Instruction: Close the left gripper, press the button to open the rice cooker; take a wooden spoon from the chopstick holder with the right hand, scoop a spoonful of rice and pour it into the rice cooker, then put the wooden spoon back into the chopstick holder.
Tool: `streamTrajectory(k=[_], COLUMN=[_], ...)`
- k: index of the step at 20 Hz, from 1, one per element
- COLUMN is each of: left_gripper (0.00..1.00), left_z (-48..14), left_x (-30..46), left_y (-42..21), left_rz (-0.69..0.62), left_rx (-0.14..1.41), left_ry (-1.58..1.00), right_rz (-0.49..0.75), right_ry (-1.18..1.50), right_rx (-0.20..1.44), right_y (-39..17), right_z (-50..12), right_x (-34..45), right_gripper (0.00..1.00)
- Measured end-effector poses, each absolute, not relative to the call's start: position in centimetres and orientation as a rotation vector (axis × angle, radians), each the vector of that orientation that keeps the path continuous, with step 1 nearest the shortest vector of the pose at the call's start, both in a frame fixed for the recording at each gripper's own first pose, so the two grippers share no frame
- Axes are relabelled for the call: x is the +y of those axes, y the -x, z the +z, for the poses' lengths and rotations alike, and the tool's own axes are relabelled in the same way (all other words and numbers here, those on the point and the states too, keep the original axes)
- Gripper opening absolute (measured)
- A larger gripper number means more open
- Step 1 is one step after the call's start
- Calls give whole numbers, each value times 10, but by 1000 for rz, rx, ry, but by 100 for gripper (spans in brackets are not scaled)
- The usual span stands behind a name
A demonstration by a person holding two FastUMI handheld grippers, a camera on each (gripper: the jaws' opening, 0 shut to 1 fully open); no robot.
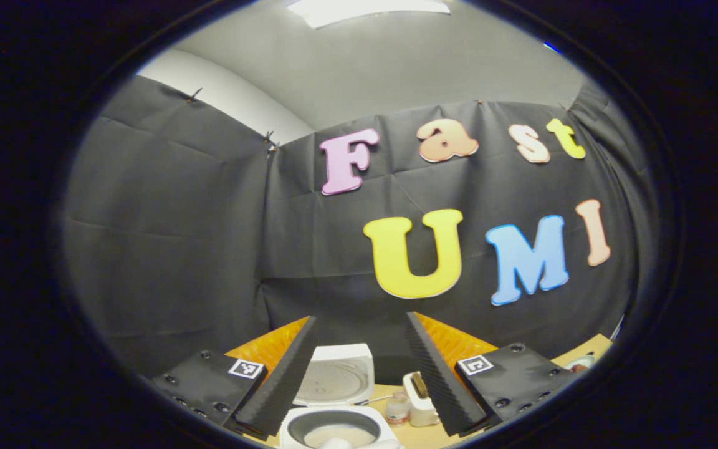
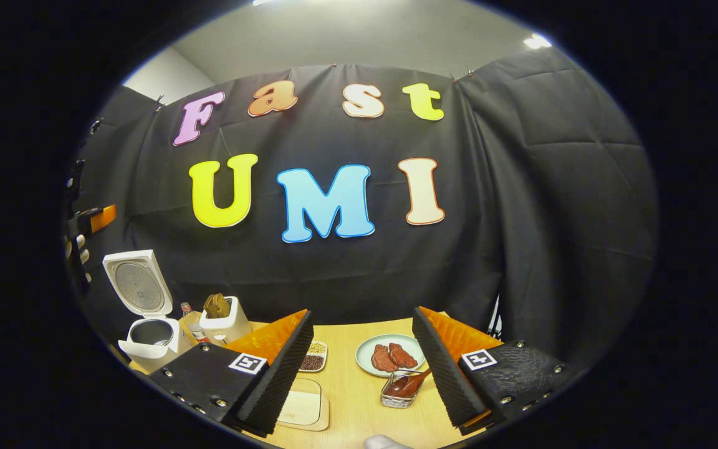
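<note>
Your left gripper (image 1: 359, 374) fingers spread wide, holding nothing, above the rice cooker (image 1: 334, 399) with lid raised, your right gripper (image 2: 362, 368) equally wide and empty, wooden spoon (image 2: 410, 383) resting in the chopstick holder (image 2: 400, 390) on the table (image 2: 359, 399).

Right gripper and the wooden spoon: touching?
Apart. The right gripper view shows the right gripper open and empty, with the wooden spoon lying in the wire chopstick holder on the table between the fingers, beyond them.

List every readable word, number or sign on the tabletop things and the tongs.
No readable text.
Coded square markers on the right tongs: patterns, no words.
Bottle label: too small to read.
Rice cooker: no legible marking.
</note>
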State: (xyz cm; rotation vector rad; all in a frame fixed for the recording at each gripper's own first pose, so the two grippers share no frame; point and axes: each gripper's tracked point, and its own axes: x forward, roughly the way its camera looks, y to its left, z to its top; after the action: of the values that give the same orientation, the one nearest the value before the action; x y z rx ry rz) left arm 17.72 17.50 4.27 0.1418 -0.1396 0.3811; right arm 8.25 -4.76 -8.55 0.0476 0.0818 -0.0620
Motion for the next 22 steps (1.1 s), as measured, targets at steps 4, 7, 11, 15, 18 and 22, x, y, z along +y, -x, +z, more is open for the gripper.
streamTrajectory(k=[4,7,11,15,18,22], left_gripper=[97,96,99,99,99,99], left_z=[46,25,-37,-102,-114,-113], left_x=[238,277,318,341,349,344], left_y=[-238,-286,-328,-349,-351,-347], left_rz=[436,473,508,542,562,543], left_rx=[-117,-55,75,238,258,282], left_ry=[-127,-139,-114,-69,-3,6], right_rz=[-49,-49,-45,-39,-32,-35], right_ry=[-46,-46,-45,-32,-44,-25], right_rx=[102,130,178,197,192,194], right_y=[-89,-92,-97,-99,-99,-98], right_z=[-87,-93,-103,-107,-104,-105], right_x=[-37,-31,-25,-21,-17,-16], right_gripper=[98,98,98,98,98,93])
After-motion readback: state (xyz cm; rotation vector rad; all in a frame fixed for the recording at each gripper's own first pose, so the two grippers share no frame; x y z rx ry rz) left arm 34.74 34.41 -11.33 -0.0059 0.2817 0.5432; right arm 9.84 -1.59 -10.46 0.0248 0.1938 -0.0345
